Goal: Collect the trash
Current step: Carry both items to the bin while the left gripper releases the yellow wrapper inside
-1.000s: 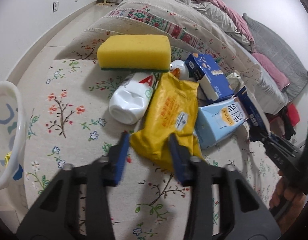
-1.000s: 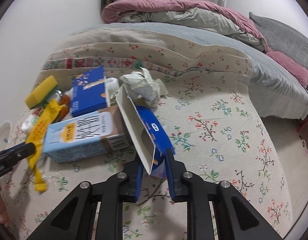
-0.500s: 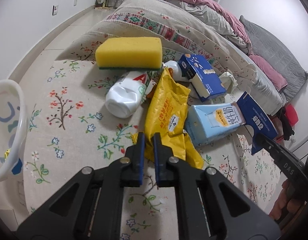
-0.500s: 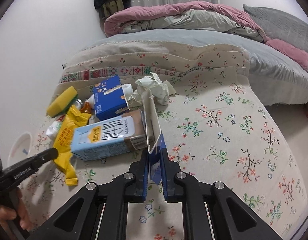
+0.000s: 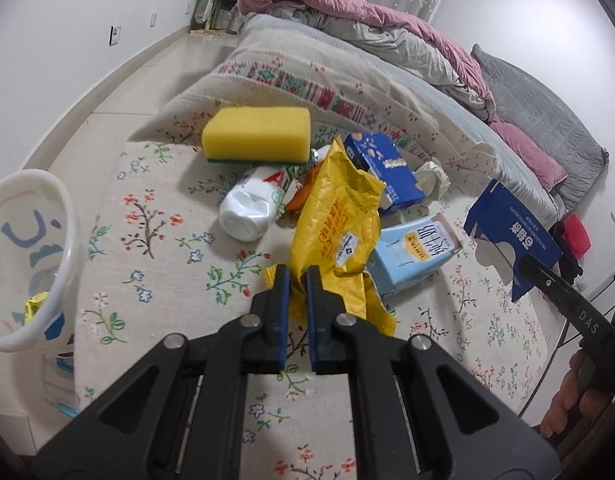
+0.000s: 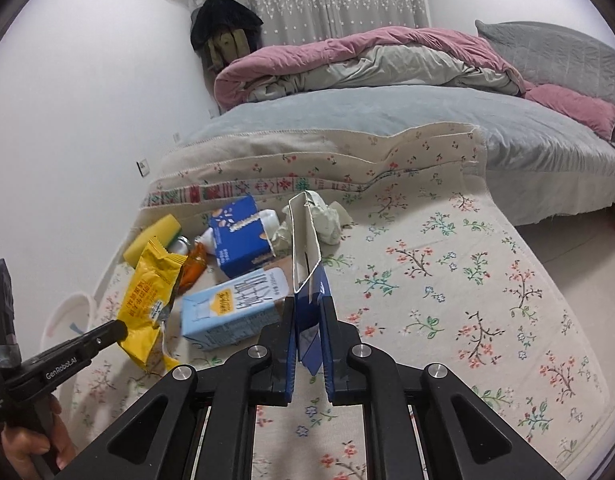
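Observation:
My left gripper (image 5: 297,280) is shut on the lower corner of a yellow snack wrapper (image 5: 333,224), lifted off the floral cloth; the wrapper (image 6: 149,300) shows at the left in the right wrist view. My right gripper (image 6: 309,312) is shut on a flattened dark blue carton (image 6: 307,280), held upright above the cloth; that carton (image 5: 511,228) hangs at the right in the left wrist view. On the cloth lie a light blue milk carton (image 5: 411,252), a blue box (image 5: 381,168), a crushed white bottle (image 5: 253,208), a yellow sponge (image 5: 257,134) and crumpled paper (image 5: 431,178).
A white plastic bin (image 5: 65,248) stands at the left edge of the cloth, with a yellow scrap inside. A bed with a pink and grey quilt (image 6: 367,64) lies behind. Bare floral cloth (image 6: 447,280) stretches to the right of the pile. A hand (image 6: 27,444) holds the left gripper's handle.
The left jaws closed on the yellow wrapper and lifted its end. The right jaws squeezed tighter on the blue carton and raised it off the cloth, turning it upright.

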{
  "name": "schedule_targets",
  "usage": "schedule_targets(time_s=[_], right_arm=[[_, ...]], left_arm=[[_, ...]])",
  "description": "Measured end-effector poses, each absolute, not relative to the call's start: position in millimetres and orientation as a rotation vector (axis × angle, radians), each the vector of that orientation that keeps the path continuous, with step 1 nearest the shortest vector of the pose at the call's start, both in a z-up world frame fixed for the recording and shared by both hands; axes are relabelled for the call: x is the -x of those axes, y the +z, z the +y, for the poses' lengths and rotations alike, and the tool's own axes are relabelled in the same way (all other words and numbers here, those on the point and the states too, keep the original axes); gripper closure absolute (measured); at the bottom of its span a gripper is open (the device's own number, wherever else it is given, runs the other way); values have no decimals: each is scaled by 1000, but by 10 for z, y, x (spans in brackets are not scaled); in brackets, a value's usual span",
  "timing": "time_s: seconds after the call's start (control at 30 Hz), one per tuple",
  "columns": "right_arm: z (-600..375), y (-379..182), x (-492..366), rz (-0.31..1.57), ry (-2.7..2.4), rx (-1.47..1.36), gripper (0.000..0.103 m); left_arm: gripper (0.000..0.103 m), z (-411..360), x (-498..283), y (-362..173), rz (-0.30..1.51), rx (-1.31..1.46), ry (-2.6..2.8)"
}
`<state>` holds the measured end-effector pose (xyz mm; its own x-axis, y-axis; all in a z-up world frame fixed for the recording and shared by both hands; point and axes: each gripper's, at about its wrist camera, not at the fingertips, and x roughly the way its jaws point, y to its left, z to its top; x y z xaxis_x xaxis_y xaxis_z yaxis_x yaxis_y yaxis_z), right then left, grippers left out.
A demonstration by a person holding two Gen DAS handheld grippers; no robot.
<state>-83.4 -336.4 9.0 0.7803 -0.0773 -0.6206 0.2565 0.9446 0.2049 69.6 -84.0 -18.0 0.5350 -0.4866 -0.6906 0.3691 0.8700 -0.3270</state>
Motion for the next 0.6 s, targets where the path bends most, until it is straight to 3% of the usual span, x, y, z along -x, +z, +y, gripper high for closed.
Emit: schedule_targets(time_s=[0.6], right_arm=[[-2841, 194, 705, 641, -66, -241, 92]], left_arm=[[94, -245, -642, -34, 815, 190, -394]])
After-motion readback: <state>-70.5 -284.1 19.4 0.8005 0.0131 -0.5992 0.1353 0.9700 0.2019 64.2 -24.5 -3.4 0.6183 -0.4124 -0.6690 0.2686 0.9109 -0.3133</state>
